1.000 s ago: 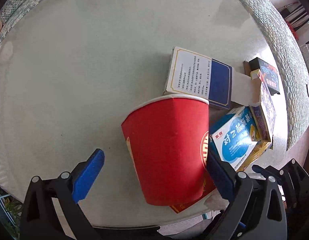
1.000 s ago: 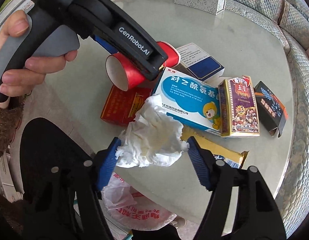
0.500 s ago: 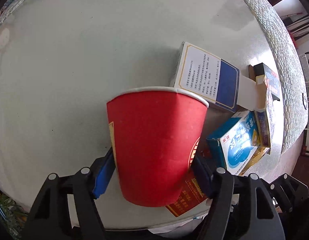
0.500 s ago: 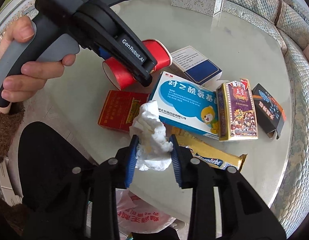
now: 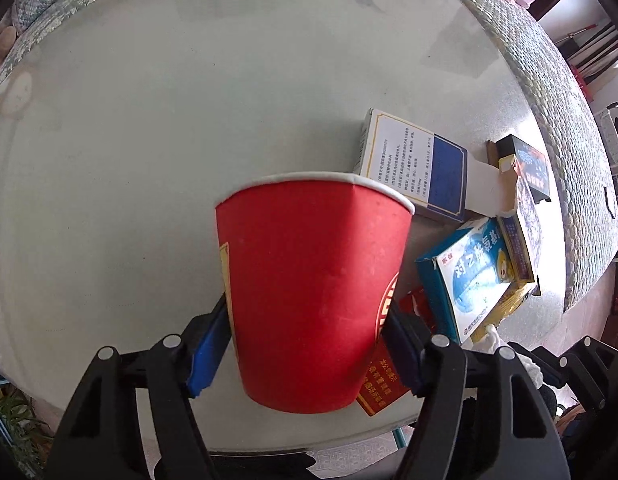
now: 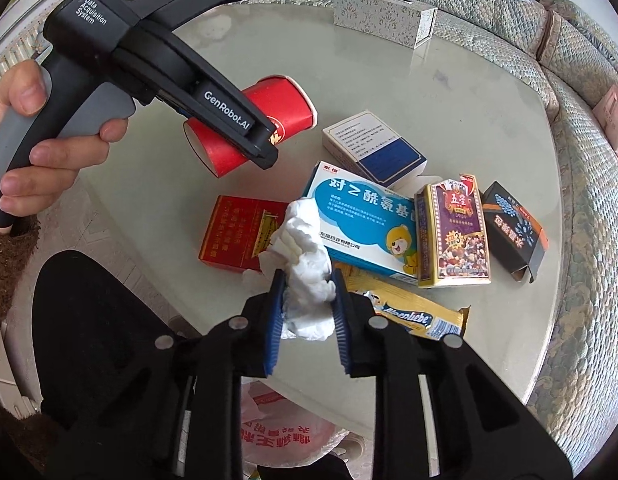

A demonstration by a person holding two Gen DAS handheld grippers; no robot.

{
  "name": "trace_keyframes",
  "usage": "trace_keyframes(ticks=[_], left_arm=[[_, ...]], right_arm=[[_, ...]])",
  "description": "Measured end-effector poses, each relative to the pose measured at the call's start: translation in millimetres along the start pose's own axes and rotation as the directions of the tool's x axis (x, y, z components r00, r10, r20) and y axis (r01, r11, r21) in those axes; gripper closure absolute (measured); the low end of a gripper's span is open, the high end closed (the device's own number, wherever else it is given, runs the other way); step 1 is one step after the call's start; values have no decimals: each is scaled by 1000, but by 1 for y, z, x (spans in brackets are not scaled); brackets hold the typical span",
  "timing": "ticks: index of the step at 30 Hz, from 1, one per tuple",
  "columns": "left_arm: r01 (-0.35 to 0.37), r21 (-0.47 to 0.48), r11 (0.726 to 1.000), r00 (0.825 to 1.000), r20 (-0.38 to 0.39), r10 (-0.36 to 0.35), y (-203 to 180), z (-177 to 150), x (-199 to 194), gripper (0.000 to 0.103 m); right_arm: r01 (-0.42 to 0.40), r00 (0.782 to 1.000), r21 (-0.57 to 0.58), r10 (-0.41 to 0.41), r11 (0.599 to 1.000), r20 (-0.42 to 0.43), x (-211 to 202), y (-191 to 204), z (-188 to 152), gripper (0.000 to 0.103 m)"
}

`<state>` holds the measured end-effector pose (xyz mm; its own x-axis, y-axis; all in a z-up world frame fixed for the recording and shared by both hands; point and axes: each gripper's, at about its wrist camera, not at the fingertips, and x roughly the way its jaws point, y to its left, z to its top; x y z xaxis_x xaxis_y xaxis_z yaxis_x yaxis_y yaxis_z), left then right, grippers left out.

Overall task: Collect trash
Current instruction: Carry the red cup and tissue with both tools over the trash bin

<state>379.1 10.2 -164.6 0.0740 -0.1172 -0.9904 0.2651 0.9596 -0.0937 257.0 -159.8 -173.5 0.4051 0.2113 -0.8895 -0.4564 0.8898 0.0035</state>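
Bare tabletop (image 5: 157,128) spreads wide from 9 to 12 o'clock of the red paper cup (image 5: 313,288), while boxes crowd its 3 o'clock side near the table's rim. The left gripper (image 5: 305,344) clamps the cup's lower wall — seemingly lifted clear of the glass. The right gripper (image 6: 307,312), nearly closed, pinches a crumpled white tissue (image 6: 305,264) — beside a red carton (image 6: 237,234).
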Motion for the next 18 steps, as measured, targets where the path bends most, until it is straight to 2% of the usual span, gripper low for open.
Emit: trace_keyframes(ticks=[8,18], left_arm=[[-7,3,1000,999,36,7,-8,-12,-15,36],[-32,55,998,994,105,26,-27,-58,-58,36]], right_arm=[[33,999,12,-33,999,18,-21,7,2,80],[82,995,14,-83,997,55,-62,24,-5,80]])
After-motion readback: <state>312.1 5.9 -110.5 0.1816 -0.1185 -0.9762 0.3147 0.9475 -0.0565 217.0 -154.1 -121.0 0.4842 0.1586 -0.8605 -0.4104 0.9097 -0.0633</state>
